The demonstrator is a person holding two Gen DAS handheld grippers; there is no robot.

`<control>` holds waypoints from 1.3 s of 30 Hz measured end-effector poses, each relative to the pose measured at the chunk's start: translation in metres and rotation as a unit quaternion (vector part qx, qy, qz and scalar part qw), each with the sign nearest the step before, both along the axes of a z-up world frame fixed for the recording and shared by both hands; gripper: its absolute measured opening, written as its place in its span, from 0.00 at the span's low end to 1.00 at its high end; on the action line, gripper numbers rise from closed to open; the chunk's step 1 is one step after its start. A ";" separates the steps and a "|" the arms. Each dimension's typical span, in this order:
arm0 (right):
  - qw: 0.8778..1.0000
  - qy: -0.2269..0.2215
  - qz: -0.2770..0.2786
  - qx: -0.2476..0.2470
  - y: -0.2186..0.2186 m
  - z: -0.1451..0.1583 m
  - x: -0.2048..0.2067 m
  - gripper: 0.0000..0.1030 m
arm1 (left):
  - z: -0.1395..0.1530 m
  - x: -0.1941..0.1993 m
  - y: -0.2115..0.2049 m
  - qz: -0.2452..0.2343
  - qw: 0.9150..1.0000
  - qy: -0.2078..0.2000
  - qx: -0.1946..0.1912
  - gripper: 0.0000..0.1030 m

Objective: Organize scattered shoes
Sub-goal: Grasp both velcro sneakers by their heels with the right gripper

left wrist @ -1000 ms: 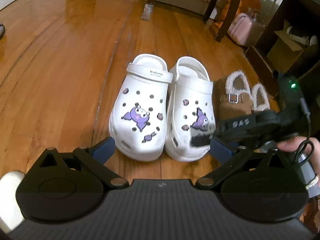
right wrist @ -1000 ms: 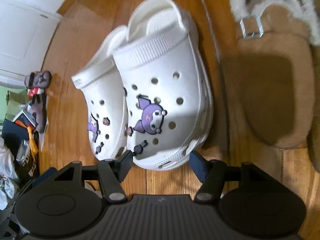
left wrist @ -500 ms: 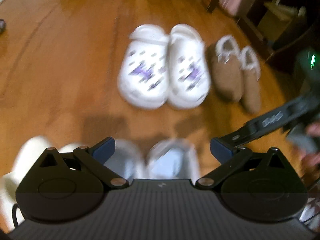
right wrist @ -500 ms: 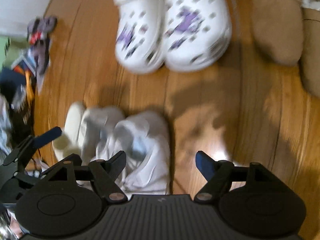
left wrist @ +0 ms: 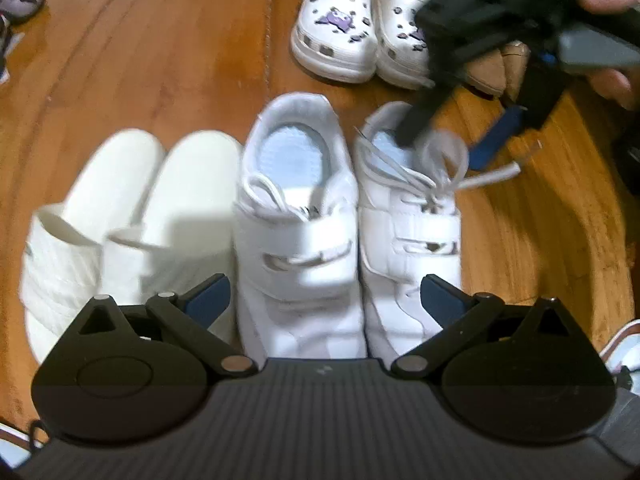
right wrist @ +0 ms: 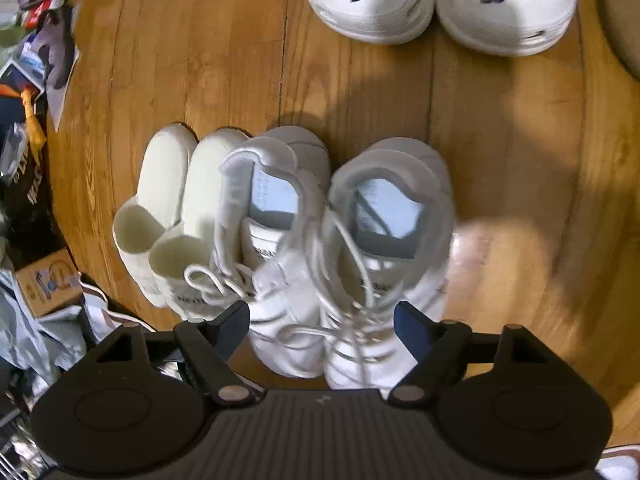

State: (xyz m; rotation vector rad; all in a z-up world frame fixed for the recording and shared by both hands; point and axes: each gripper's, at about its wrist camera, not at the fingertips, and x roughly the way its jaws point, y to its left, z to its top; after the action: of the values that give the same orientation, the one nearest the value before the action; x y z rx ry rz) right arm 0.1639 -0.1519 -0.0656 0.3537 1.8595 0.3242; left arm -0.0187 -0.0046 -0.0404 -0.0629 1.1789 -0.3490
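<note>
While both grippers hang over the floor, the step in hand looks like moving on to the white sneakers, since the clogs already stand paired.

Left wrist view: the left gripper (left wrist: pixel 324 294) has its jaws spread, nothing pinched; its blue pads flank the toes of two white sneakers (left wrist: pixel 298 216) at centre, side by side, heels toward twelve o'clock. At nine o'clock sit two white slides (left wrist: pixel 132 200), also paired and touching the left sneaker. At one o'clock, well apart, are two white clogs (left wrist: pixel 336 28) with purple charms, and just beyond them at two o'clock a bit of brown slippers (left wrist: pixel 494 72), count unclear because the right gripper (left wrist: pixel 452 128) crosses in front. That gripper's fingers straddle the heel collar of the right-hand sneaker (left wrist: pixel 412 216); its jaws have just been opening, and whether a pad touches the collar I cannot tell through the blur.

Right wrist view: its jaws are spread, with both sneakers' laced fronts between the fingers at six o'clock. Two slides lie at nine o'clock, two clogs at twelve to one, and clutter (right wrist: pixel 36 60) at ten.

Next move, I judge: closing on a heel collar to nudge the sneaker square, minding the loose laces (right wrist: pixel 344 276).
</note>
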 end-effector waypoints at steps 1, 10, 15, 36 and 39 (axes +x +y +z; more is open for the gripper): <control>1.000 0.001 -0.002 0.000 0.002 -0.002 0.001 0.79 | -0.002 -0.001 -0.001 -0.005 1.000 0.000 -0.006 1.00; 0.999 0.003 0.009 -0.032 0.018 -0.026 0.006 0.85 | -0.018 -0.006 -0.014 -0.022 1.000 0.002 -0.001 1.00; 0.998 0.002 0.024 -0.050 0.031 -0.039 0.005 0.91 | -0.023 -0.007 -0.024 -0.029 0.999 -0.006 0.023 1.00; 0.988 -0.136 0.071 -0.018 0.034 -0.040 -0.021 0.36 | -0.029 -0.005 -0.027 -0.013 0.999 -0.008 0.032 0.98; 0.980 -0.189 0.060 0.007 0.023 -0.033 -0.037 0.34 | -0.030 -0.011 -0.032 -0.027 0.999 -0.007 0.042 0.98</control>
State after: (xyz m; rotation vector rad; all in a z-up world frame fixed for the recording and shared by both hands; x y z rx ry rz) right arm 0.1274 -0.1288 -0.0985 0.1734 1.5072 0.4544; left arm -0.0292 -0.0370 -0.0700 0.0446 1.1823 -0.3472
